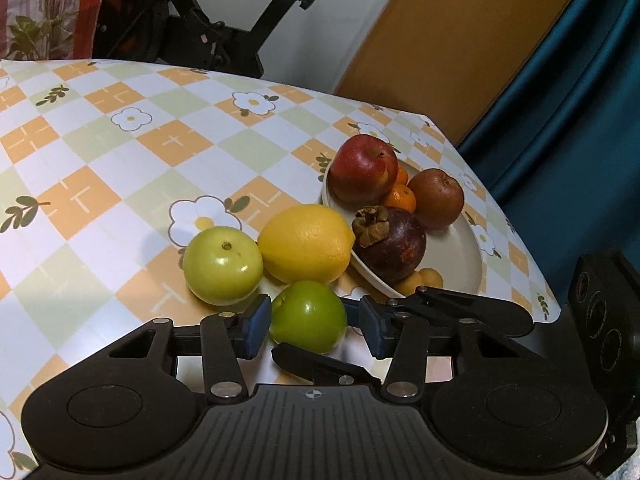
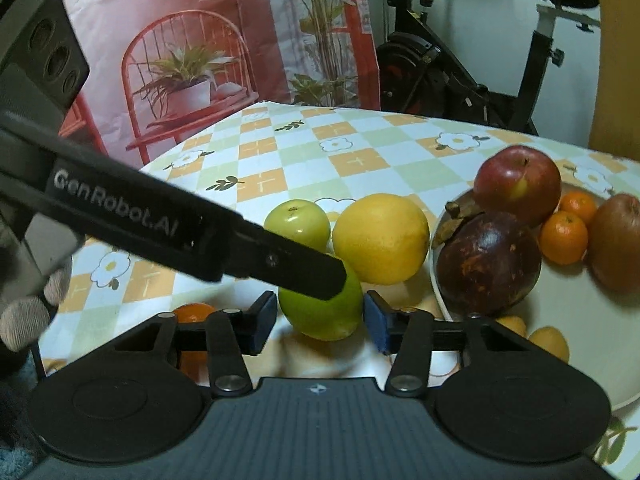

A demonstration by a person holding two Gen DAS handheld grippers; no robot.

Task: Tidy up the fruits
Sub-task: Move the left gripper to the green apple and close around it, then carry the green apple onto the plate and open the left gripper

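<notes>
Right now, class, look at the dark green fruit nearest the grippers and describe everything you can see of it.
The dark green fruit is round, smooth and glossy, with a small stem dimple on its upper left. It sits on the checked tablecloth, outside the plate, just in front of the yellow citrus. It lies between the open fingers of both the left gripper and the right gripper. Whether any pad presses it is unclear.

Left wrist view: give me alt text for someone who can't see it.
The left gripper straddles a dark green fruit on the checkered tablecloth, its blue pads open on either side. Beyond lie a pale green fruit, a lemon and a white plate holding a mangosteen, apples and tangerines.
</notes>
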